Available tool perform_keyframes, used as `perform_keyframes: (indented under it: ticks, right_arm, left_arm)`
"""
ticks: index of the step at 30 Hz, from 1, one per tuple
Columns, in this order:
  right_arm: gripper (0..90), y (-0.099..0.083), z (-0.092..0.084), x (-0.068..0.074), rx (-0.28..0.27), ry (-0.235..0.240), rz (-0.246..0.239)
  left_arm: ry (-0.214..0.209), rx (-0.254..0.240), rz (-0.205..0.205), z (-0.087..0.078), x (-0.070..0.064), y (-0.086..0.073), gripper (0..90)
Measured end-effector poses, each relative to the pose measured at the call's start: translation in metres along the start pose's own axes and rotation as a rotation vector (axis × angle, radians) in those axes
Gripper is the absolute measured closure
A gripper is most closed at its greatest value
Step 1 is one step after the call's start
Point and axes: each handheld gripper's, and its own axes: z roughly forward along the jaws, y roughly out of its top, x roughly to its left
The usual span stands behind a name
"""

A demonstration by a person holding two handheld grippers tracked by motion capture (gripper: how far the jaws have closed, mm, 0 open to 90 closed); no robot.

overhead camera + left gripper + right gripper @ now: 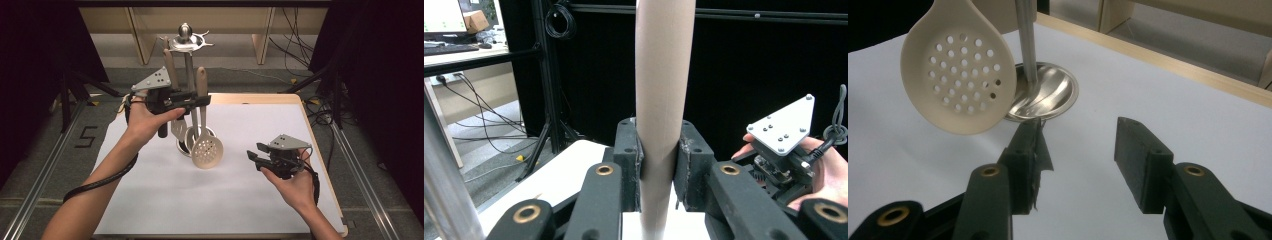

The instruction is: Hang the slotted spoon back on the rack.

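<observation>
Left hand-held gripper [200, 101] pinches the slotted spoon [206, 150] by its handle; right hand-held gripper [254, 156] stands spread near the counter's [150, 200] right edge.

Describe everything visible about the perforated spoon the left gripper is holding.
The cream, wood-like skimmer spoon has a round, shallowly dished head dotted with small holes and a long, smooth, rounded handle. It hangs roughly upright, head down, just above the white table sheet, beside the metal utensil stand and its shiny round base. The left gripper clamps the handle between both black jaws.
</observation>
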Motion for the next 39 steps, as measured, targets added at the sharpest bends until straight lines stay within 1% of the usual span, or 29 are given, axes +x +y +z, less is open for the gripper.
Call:
perform_keyframes:
  ticks: [1, 2, 3, 4, 6, 10, 11, 12, 14, 15, 16, 17, 20, 22, 24, 28, 33, 34, 35, 38, 39]
  right_arm:
    - [54.8, 0.0, 0.0, 0.0, 0.005, 0.005, 0.008]
    - [54.8, 0.0, 0.0, -0.001, -0.001, -0.003, 0.002]
    - [54.8, 0.0, -0.001, -0.001, 0.0, -0.004, 0.008]
    - [54.8, 0.0, 0.0, -0.001, -0.011, -0.009, 0.006]
    - [54.8, 0.0, 0.0, -0.001, -0.012, -0.008, 0.002]
    - [54.8, 0.0, 0.0, -0.001, -0.011, -0.008, 0.009]
    - [54.8, -0.001, 0.001, -0.001, -0.021, -0.01, 0.014]
    - [54.8, 0.0, 0.0, -0.001, -0.009, -0.006, 0.008]
    - [54.8, 0.0, 0.001, -0.001, -0.012, -0.008, 0.008]
    - [54.8, 0.0, 0.001, 0.0, -0.011, -0.009, 0.017]
    - [54.8, 0.0, 0.0, 0.001, 0.0, 0.001, 0.036]
    - [54.8, 0.0, 0.001, -0.001, -0.004, -0.004, 0.002]
    - [54.8, 0.0, 0.002, -0.003, -0.004, 0.002, -0.023]
    - [54.8, 0.0, 0.002, -0.003, -0.003, 0.001, -0.014]
    - [54.8, 0.0, 0.002, -0.002, -0.014, -0.003, -0.013]
    - [54.8, 0.0, 0.001, -0.003, -0.004, 0.001, -0.014]
    - [54.8, 0.0, 0.002, -0.003, -0.011, -0.012, -0.023]
    - [54.8, 0.0, 0.002, -0.001, -0.007, -0.008, 0.013]
    - [54.8, 0.0, 0.002, -0.001, -0.014, -0.009, 0.013]
    - [54.8, 0.0, 0.002, -0.002, -0.014, -0.008, 0.004]
    - [54.8, 0.0, 0.002, -0.004, -0.015, -0.013, -0.023]
  left_arm:
    - [0.0, -0.001, 0.001, 0.0, 0.001, 0.001, 74.5]
    - [0.0, 0.001, 0.001, 0.0, 0.001, 0.001, 74.4]
    - [0.001, 0.002, 0.002, 0.0, 0.002, 0.002, 74.4]
    - [0.0, 0.002, 0.0, 0.0, 0.002, 0.003, 74.5]
    - [0.0, 0.001, 0.004, -0.001, 0.004, 0.004, 74.4]
    - [0.005, 0.001, -0.002, -0.002, 0.008, 0.007, 74.5]
    - [0.005, -0.001, -0.002, -0.003, 0.009, 0.008, 74.5]
    - [0.008, -0.001, -0.002, -0.003, 0.01, 0.008, 74.4]
    - [0.008, -0.002, -0.004, -0.004, 0.013, 0.01, 74.5]
    - [0.01, -0.003, -0.007, -0.005, 0.014, 0.01, 74.4]
    - [0.011, -0.003, -0.008, -0.005, 0.015, 0.011, 74.5]
    - [0.011, -0.006, -0.009, -0.005, 0.016, 0.012, 74.5]
    - [0.01, -0.006, -0.01, -0.005, 0.017, 0.014, 74.5]
    - [0.009, -0.009, -0.011, -0.005, 0.018, 0.015, 74.4]
    - [0.013, -0.01, -0.013, -0.005, 0.019, 0.016, 74.4]
    - [0.017, -0.01, -0.018, -0.006, 0.023, 0.017, 74.4]
    - [0.024, -0.004, -0.027, -0.005, 0.027, 0.017, 74.5]
    - [0.024, -0.002, -0.026, -0.005, 0.028, 0.017, 74.4]
    - [0.024, -0.002, -0.028, -0.005, 0.028, 0.017, 74.4]
    - [0.025, -0.004, -0.034, -0.006, 0.03, 0.016, 74.4]
    - [0.025, -0.006, -0.04, -0.006, 0.031, 0.016, 74.4]
